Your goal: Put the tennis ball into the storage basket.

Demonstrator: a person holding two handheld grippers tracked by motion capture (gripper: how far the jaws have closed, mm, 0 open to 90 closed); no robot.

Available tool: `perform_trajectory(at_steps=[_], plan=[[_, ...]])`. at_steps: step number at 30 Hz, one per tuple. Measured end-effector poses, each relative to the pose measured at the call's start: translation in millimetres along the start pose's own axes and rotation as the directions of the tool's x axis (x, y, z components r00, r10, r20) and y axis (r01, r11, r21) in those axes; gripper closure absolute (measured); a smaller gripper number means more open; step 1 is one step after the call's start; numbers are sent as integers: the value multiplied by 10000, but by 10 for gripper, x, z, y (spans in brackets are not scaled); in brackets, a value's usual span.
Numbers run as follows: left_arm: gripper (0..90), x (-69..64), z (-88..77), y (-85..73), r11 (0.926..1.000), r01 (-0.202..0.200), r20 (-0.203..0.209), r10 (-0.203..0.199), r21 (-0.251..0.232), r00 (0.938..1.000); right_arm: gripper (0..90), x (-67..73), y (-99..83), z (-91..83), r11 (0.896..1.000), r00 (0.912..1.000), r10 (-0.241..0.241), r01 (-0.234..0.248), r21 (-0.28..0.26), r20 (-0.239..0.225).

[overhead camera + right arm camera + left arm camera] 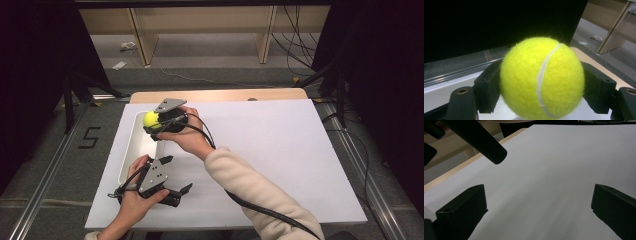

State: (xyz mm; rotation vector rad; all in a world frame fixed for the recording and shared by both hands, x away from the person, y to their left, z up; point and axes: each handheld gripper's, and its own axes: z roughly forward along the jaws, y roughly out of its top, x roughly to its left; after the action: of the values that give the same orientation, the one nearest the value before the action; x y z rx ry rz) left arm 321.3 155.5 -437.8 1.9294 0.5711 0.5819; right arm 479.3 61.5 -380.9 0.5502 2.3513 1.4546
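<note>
Right now your right claw point(154, 123) is clamped on the yellow tennis ball point(150, 119), jaws pressing it from both sides. In the right gripper view the ball point(541, 77) sits square btwn the two black jaws, white seam facing the cam, its fuzz bulging past the pads. From the high view, ball and claw hang over the far end of the white tray point(131, 152), which lies along the left edge of the white sheet point(280, 150) on the desk point(220, 95). Your left claw point(180, 192) is released, jaws spread wide w/ nothing btwn them but bare sheet point(544, 182); it sits low at the near side of the desk, just beside the tray's near end, well apart from the ball.
</note>
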Motion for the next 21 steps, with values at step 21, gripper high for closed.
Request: perform_trajectory(at_steps=[21], plan=[[0,-2,0,1,10000,-23,29,23,-4,10000,262,6,-6,62,9999,10000,-47,47,107,-21]])
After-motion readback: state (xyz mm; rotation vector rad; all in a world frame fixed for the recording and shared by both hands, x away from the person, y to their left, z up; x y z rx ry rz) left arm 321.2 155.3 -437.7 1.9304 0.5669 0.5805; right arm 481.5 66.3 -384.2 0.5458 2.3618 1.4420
